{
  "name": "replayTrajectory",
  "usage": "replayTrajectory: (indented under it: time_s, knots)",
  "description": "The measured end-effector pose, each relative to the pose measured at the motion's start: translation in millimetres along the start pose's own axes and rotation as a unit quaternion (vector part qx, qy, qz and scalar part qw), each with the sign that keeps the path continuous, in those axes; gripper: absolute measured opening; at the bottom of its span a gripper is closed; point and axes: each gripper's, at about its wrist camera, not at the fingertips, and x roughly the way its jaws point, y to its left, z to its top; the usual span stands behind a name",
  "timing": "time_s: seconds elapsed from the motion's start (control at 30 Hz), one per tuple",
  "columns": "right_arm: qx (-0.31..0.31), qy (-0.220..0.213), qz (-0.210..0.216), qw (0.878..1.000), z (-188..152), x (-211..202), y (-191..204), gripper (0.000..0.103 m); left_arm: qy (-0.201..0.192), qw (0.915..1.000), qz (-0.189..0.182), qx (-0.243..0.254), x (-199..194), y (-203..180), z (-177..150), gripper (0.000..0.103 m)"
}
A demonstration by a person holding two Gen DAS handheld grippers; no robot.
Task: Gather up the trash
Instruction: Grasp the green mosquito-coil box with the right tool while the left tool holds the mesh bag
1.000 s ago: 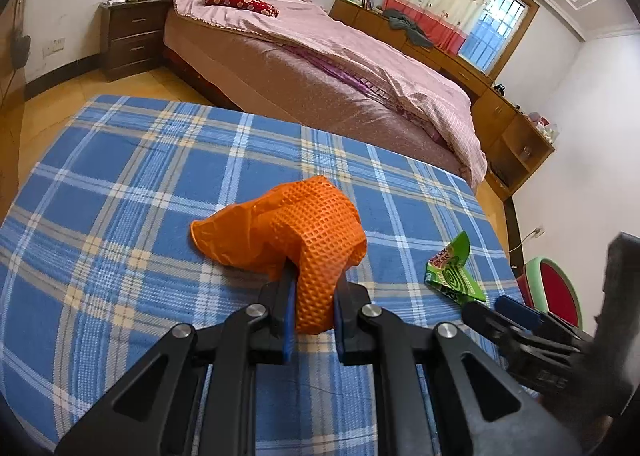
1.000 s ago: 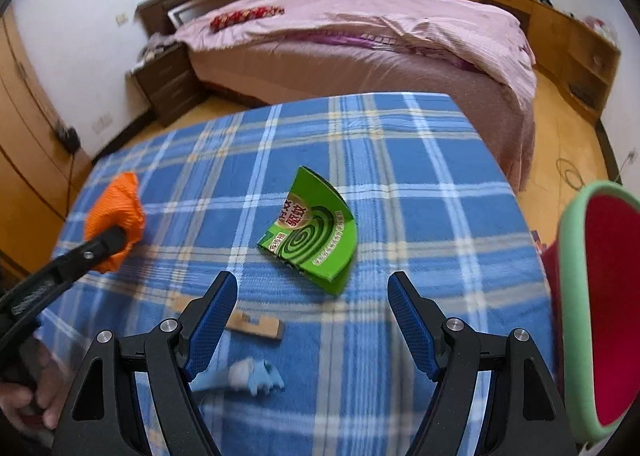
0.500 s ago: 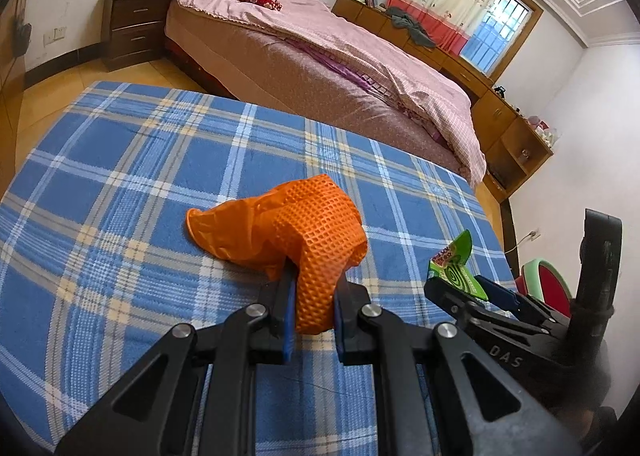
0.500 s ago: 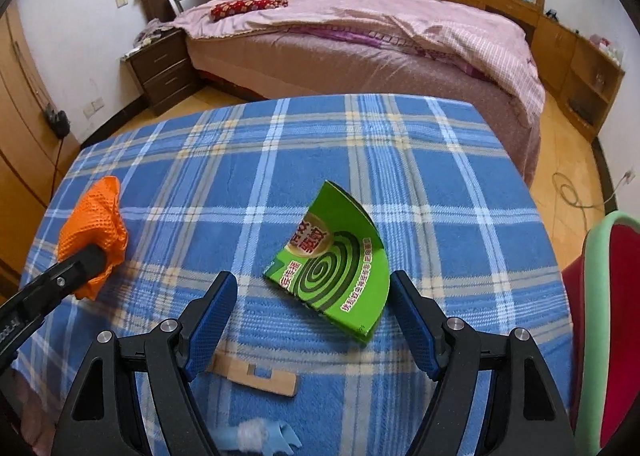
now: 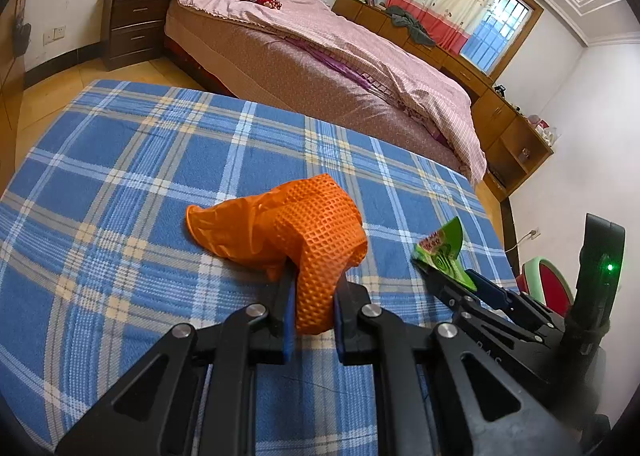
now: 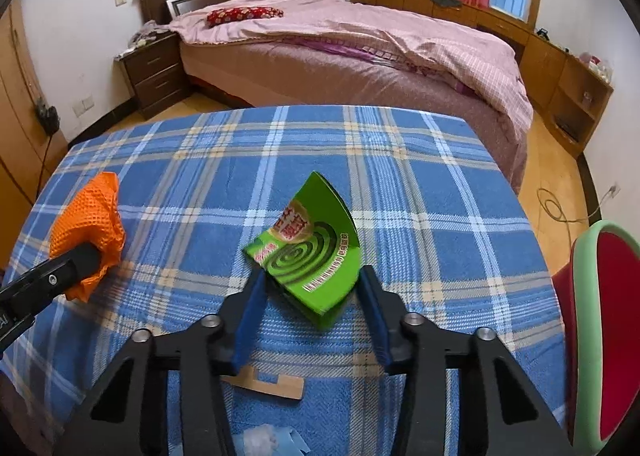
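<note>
L gripper [image 5: 313, 310] clamped on orange mesh glove [image 5: 296, 232]: pads pinch one fold, rest bulges fwd and droops to its left, over the plaid cloth [image 5: 120, 184]. Looks soft, light, grippy; a fold pinch should hold, no crush risk. R gripper [image 6: 310, 296] jaws apart, bracketing green coil box [image 6: 310, 252]; pads just beside its near corner, contact w/ either pad unclear. Box looks like thin card, light, partly flattened, near edge raised off cloth. Prob best taken across that raised near edge; flat faces may slide or buckle. Under R gripper: cardboard scrap [image 6: 264, 386], blue-white wrapper [image 6: 272, 438]. Off to its right: red bin w/ green rim [image 6: 588, 296], likely the drop spot.
</note>
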Motion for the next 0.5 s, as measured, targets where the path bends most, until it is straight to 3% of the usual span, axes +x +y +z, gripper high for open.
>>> replayTrajectory:
  time_s: [0.17,0.23,0.27,0.43,0.47,0.5]
  knots:
    - [-0.003,-0.001,0.014,1.000,-1.6,-2.3,0.3,0.027,-0.001,1.0000,-0.002,-0.002,1.7,1.0,-1.3,0.014]
    - [0.002,0.000,0.025,1.000,-2.7,-3.6,-1.6,0.009,0.000,1.0000,-0.003,-0.001,2.0,0.9,-1.8,0.014]
    - [0.005,0.002,0.028,1.000,-3.2,-3.9,-3.2,0.007,0.000,1.0000,-0.003,-0.001,2.1,0.9,-2.0,0.014]
    - [0.014,0.001,0.045,0.999,-5.7,-14.0,-8.8,0.008,-0.001,1.0000,-0.003,-0.003,0.5,1.0,-2.2,0.014]
    - [0.017,0.000,0.045,0.999,-5.3,-15.8,-10.3,0.011,-0.002,1.0000,-0.004,-0.004,0.9,1.5,-2.6,0.014]
    - [0.022,-0.002,0.047,0.999,-3.8,-17.7,-12.5,0.022,-0.002,1.0000,-0.004,-0.005,0.4,1.4,-2.6,0.014]
